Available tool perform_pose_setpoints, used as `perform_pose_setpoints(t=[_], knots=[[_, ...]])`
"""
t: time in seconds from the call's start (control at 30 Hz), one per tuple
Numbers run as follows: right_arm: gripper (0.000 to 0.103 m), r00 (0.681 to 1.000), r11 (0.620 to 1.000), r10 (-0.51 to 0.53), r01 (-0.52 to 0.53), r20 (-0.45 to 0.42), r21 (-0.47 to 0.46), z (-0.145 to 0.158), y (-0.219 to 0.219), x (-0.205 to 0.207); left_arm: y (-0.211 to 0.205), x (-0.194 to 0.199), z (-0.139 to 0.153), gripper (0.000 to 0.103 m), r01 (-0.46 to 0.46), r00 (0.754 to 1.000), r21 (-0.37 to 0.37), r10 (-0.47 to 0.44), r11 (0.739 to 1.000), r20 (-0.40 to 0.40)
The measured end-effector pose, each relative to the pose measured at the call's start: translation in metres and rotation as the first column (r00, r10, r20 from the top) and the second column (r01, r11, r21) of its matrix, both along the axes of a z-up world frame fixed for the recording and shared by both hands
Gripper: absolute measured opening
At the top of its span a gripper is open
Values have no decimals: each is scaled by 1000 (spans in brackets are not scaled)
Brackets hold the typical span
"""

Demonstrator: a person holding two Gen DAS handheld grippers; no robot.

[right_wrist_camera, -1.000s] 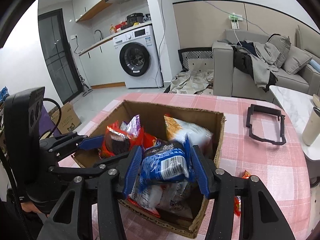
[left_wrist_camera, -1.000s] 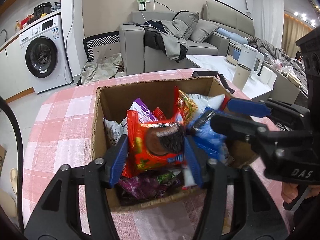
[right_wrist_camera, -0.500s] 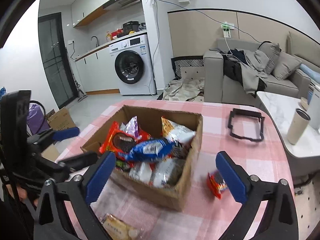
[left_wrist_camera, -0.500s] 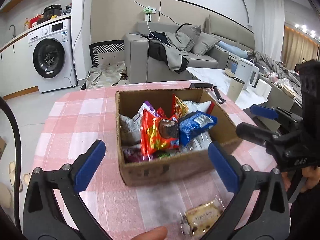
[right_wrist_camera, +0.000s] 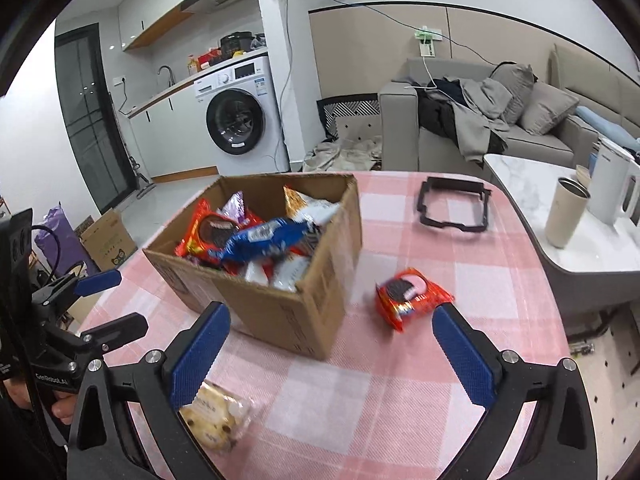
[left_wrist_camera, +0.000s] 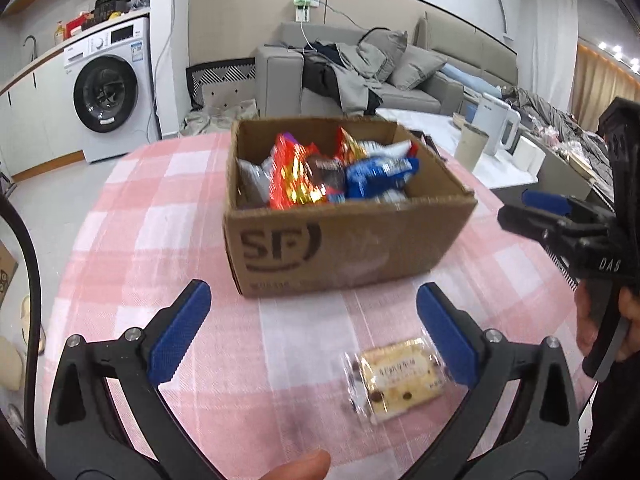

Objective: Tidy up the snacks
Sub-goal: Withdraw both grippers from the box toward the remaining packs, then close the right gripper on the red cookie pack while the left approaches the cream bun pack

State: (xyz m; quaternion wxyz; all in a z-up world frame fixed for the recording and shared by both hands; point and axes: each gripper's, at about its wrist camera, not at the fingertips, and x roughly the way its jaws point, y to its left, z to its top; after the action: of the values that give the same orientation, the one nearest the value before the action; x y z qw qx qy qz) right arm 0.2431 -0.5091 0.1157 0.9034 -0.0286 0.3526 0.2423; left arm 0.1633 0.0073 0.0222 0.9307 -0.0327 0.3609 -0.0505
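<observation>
A cardboard box [left_wrist_camera: 348, 236] [right_wrist_camera: 280, 316] on the pink checked tablecloth holds several snack packs, with a red pack [left_wrist_camera: 296, 178] and a blue pack [left_wrist_camera: 380, 172] [right_wrist_camera: 268, 240] on top. A clear-wrapped cookie pack [left_wrist_camera: 400, 376] [right_wrist_camera: 216, 416] lies on the cloth in front of the box. A red cookie pack [right_wrist_camera: 412, 296] lies right of the box. My left gripper [left_wrist_camera: 312, 340] is open and empty, back from the box, its right finger beside the cookie pack. My right gripper [right_wrist_camera: 328, 360] is open and empty, near the box's corner.
A black plastic frame [right_wrist_camera: 452, 208] lies on the table's far side. A white side table with a beige cup [right_wrist_camera: 566, 212] and a kettle [right_wrist_camera: 612, 188] stands to the right. A washing machine [right_wrist_camera: 236, 116] and a sofa [right_wrist_camera: 500, 120] are beyond the table.
Both grippers let go of their packs in the box, opened wide and drew back from it. The red and blue packs now rest in the box.
</observation>
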Motion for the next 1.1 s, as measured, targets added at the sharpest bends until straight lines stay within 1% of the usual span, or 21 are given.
perform_pose_setpoints(t=[0.13,0.23,0.33,0.5,0.67,0.8,1.0,1.1], knots=[[103,1000,1000,-10,10,-26,-1,-7,-14,-6,-12,-5,-16,102,16,999,-11,-17,1000,-43],[103,998,1000,-21,20,-55,-11,-14,-21,-7,-20,-7,-28,102,34,997,-3,-34,999,-76],[103,996,998,-46,44,-71,-37,-21,-27,-5,-29,-7,-39,102,43,994,-7,-43,999,-103],[103,991,996,-82,77,-110,-52,-34,-34,3,-40,-7,-57,102,50,988,5,-49,999,-149],[103,987,994,-89,80,-131,-70,-44,-37,20,-50,-6,-67,102,63,984,13,-60,998,-165],[102,985,992,-101,89,-141,-88,-52,-37,43,-57,-6,-76,102,68,982,24,-63,997,-177],[94,981,990,-94,75,-167,-119,-68,-30,79,-68,-3,-82,102,84,978,24,-78,996,-194],[93,980,989,-90,67,-176,-129,-74,-24,92,-73,-1,-84,102,89,976,26,-82,996,-201]])
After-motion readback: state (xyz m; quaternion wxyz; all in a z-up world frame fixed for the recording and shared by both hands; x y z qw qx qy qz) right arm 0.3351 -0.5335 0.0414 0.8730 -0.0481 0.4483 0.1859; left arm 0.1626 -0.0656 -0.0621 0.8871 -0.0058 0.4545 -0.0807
